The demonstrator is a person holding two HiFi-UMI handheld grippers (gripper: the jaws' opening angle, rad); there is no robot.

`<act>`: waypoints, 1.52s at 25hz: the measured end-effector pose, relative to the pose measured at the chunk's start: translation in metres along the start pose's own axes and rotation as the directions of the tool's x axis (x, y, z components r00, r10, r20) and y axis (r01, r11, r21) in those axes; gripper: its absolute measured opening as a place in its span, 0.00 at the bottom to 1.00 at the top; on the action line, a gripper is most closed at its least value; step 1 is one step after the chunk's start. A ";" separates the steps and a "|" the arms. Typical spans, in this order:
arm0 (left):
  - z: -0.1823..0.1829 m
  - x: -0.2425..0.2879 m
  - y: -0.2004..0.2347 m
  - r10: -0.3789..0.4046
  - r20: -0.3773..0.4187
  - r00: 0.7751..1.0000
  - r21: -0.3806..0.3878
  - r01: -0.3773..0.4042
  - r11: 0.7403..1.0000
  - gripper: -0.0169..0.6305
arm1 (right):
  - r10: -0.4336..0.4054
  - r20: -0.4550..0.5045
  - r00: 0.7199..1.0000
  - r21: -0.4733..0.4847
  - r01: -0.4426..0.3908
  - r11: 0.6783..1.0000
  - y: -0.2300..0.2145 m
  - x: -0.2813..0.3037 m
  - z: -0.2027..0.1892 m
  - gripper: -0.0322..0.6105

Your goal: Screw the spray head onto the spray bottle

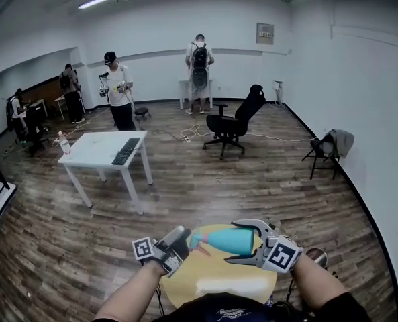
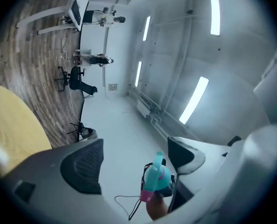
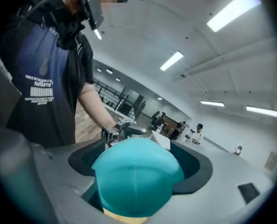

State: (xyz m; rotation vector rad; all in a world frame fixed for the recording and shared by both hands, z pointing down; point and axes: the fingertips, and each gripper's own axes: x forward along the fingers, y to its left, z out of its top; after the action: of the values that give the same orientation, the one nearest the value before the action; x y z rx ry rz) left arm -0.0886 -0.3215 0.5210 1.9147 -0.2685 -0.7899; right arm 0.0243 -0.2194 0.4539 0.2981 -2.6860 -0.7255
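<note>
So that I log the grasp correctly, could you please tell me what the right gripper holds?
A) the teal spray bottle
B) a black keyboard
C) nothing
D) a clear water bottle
A: the right gripper has its fingers on both sides of the teal spray bottle.

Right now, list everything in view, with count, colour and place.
spray bottle: one, teal, held level above the round table
spray head: one, teal and pink, at the bottle's narrow end
round table: one, yellow, below the grippers
white table: one, white, mid-room left
keyboard: one, black, on the white table
small bottle: one, clear, white table's corner
office chair: one, black, mid-room
folding chair: one, black, grey garment on it, right wall
people: four, far and left sides
left gripper: one, grey, jaws open around the spray head
right gripper: one, grey, jaws shut on the spray bottle
</note>
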 end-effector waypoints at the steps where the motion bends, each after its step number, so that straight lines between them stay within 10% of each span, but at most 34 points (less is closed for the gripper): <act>1: -0.009 0.003 -0.008 -0.031 -0.050 0.998 0.032 0.033 0.999 0.68 | 0.013 -0.011 1.000 -0.047 -0.013 0.999 0.006 0.005 -0.002 0.74; 5: -0.083 0.044 -0.043 0.006 -0.416 0.909 0.273 0.118 0.955 0.64 | 0.038 0.074 0.997 0.129 -0.048 0.990 -0.003 0.004 -0.010 0.74; 7: -0.091 0.053 -0.051 0.062 -0.452 0.890 0.361 0.119 0.925 0.36 | 0.027 0.230 0.973 0.388 -0.117 0.914 -0.026 -0.011 -0.012 0.74; 10: -0.101 0.059 -0.050 0.198 -0.510 0.837 0.525 0.120 0.843 0.32 | 0.014 0.356 0.935 0.584 -0.234 0.777 -0.044 -0.026 -0.025 0.74; 14: -0.111 0.055 -0.041 0.310 -0.551 0.775 0.618 0.130 0.775 0.33 | 0.019 0.367 0.930 0.611 -0.257 0.749 -0.036 -0.026 -0.035 0.74; 19: -0.096 0.050 -0.044 0.209 -0.485 0.849 0.524 0.091 0.847 0.35 | 0.004 0.294 0.956 0.556 -0.174 0.813 -0.036 -0.019 -0.023 0.74; 22: -0.048 0.034 -0.030 0.093 -0.275 0.957 0.264 -0.018 0.964 0.56 | -0.012 0.143 0.990 0.296 -0.031 0.955 -0.024 -0.013 -0.004 0.74; 25: -0.017 0.020 -0.030 -0.046 -0.113 0.993 0.021 0.048 0.999 0.69 | -0.023 0.032 0.999 0.053 0.021 0.998 -0.006 -0.007 0.011 0.74; 29: -0.082 0.043 -0.061 -0.042 -0.415 0.909 0.229 0.149 0.962 0.68 | 0.030 0.126 0.992 0.096 -0.042 0.995 0.000 -0.003 0.013 0.74; 31: -0.101 0.054 -0.064 0.067 -0.484 0.872 0.366 0.132 0.921 0.40 | 0.016 0.247 0.969 0.378 -0.112 0.919 -0.024 -0.020 -0.002 0.74; 34: -0.114 0.063 -0.060 0.241 -0.542 0.805 0.547 0.121 0.828 0.34 | -0.004 0.391 0.920 0.610 -0.256 0.750 -0.041 -0.038 -0.018 0.74; 38: -0.122 0.060 -0.055 0.338 -0.577 0.743 0.626 0.137 0.767 0.34 | 0.005 0.406 0.914 0.624 -0.281 0.729 -0.032 -0.036 -0.028 0.74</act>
State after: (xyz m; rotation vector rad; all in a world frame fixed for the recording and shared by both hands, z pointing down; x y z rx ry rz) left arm 0.0257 -0.2371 0.4829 2.6650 -0.2061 0.1701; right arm 0.0712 -0.2487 0.4501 0.1088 -3.2110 0.3256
